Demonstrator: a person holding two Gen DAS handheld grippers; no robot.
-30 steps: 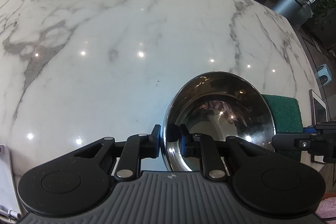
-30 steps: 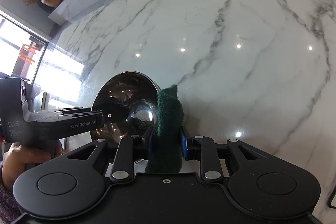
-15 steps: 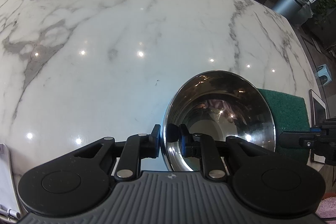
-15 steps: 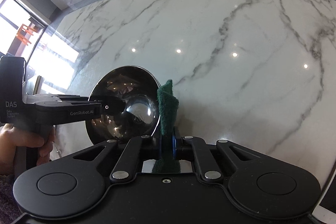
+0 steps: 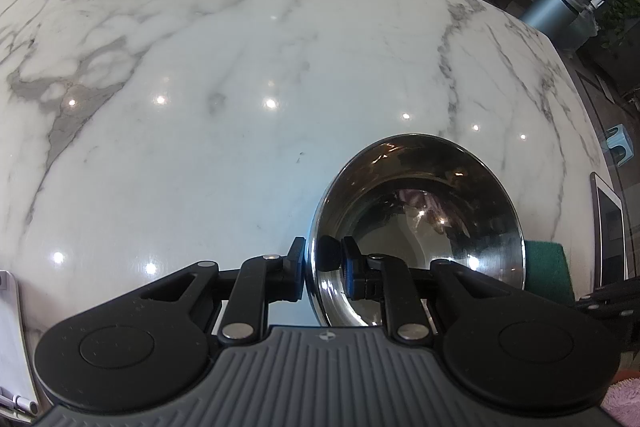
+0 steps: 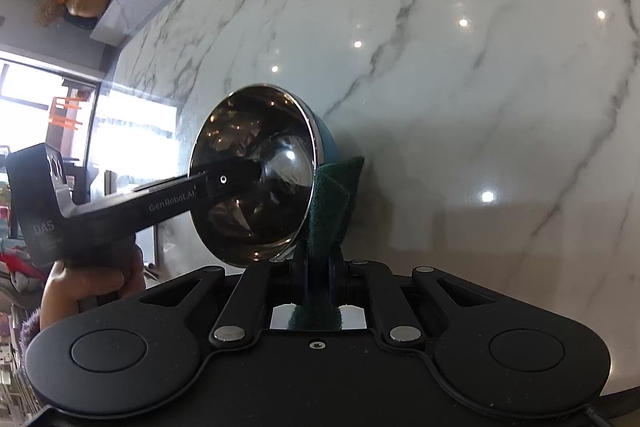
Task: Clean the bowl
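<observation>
Bowl and pad gripped over the marble tabletop (image 5: 240, 107)

Left tongs (image 5: 323, 269) clamp the steel bowl (image 5: 416, 211) by its rim; right tongs (image 6: 317, 277) pinch a green scouring pad (image 6: 332, 195) beside the bowl.

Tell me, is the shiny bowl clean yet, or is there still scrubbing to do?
Not yet. Done: the left gripper has clamped the bowl by its rim, and the right gripper has pinched the green scouring pad. In hand: the pad sits against the bowl's outside, by the rim. Left: scrubbing the inside, which the pad hasn't reached.
</observation>
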